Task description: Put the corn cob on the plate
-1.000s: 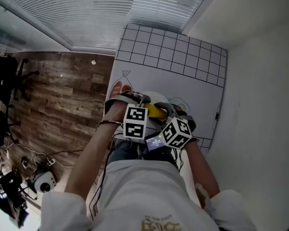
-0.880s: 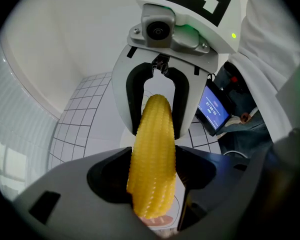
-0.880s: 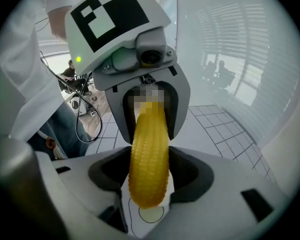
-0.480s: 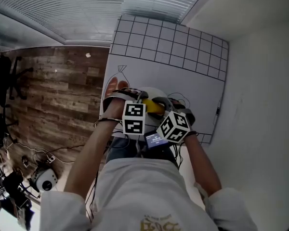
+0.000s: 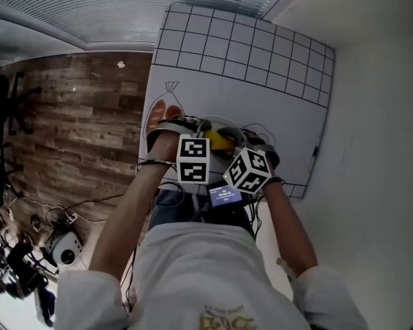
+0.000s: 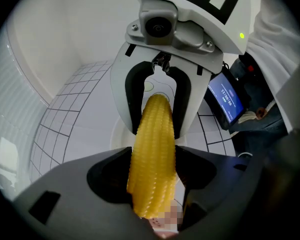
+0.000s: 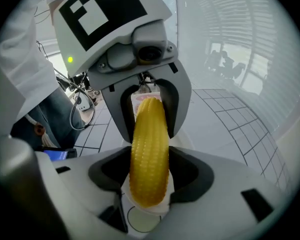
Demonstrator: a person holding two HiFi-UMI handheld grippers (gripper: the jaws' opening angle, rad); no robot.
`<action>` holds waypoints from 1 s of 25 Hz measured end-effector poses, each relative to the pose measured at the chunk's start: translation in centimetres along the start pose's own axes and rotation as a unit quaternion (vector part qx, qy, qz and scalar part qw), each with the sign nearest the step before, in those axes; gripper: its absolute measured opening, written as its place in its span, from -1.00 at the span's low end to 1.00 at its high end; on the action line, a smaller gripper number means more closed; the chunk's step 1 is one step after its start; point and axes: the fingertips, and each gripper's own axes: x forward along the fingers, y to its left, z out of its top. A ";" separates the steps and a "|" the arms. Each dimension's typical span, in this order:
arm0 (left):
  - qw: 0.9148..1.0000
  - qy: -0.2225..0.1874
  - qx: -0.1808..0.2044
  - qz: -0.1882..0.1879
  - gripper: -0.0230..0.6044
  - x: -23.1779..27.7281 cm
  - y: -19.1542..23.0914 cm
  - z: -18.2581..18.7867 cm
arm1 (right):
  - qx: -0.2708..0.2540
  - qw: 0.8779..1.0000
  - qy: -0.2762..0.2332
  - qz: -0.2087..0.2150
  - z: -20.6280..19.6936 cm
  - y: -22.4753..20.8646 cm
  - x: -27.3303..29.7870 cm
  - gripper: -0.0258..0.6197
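- Corn cob (image 6: 152,149): yellow, spanning between the two tools, over the white plate (image 5: 219,119). Contact with the plate cannot be determined.
- Left tool (image 6: 152,176): jaws clamped on one end of the cob.
- Right tool (image 7: 150,176): jaws clamped on the opposite end, facing the left tool.
- Plate: at the near edge of the white surface (image 5: 241,98).
- Surface: grid lines along its far edge.

Count on inspection: one corn cob (image 5: 222,141). One plate (image 5: 228,123), white. Two grippers, the left gripper (image 6: 152,169) and the right gripper (image 7: 149,179), each with two fingers (image 6: 107,176), four in all. Two marker cubes (image 5: 193,159), one per gripper. One lit screen (image 5: 224,196). One table (image 5: 261,95), white, gridded along its edges. One person (image 5: 206,273), two forearms (image 5: 134,212) showing.
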 end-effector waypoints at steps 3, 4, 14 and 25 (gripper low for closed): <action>1.000 -0.002 0.004 0.005 -0.08 0.3 0.1 0.0 | 0.004 1.000 0.005 -0.010 -0.3 -0.1 0.2 -0.18; 1.000 -0.002 0.001 0.008 -0.08 0.4 0.1 -0.1 | 0.005 1.000 0.005 -0.014 -0.3 -0.2 0.3 -0.17; 1.000 0.002 -0.005 0.010 -0.09 0.9 0.6 -0.2 | 0.027 0.999 0.009 -0.024 -0.9 -0.9 0.8 -0.16; 1.000 -0.010 -0.007 -0.001 -0.08 1.0 0.6 -0.3 | 0.041 0.999 0.006 -0.029 -1.1 -1.1 0.9 -0.15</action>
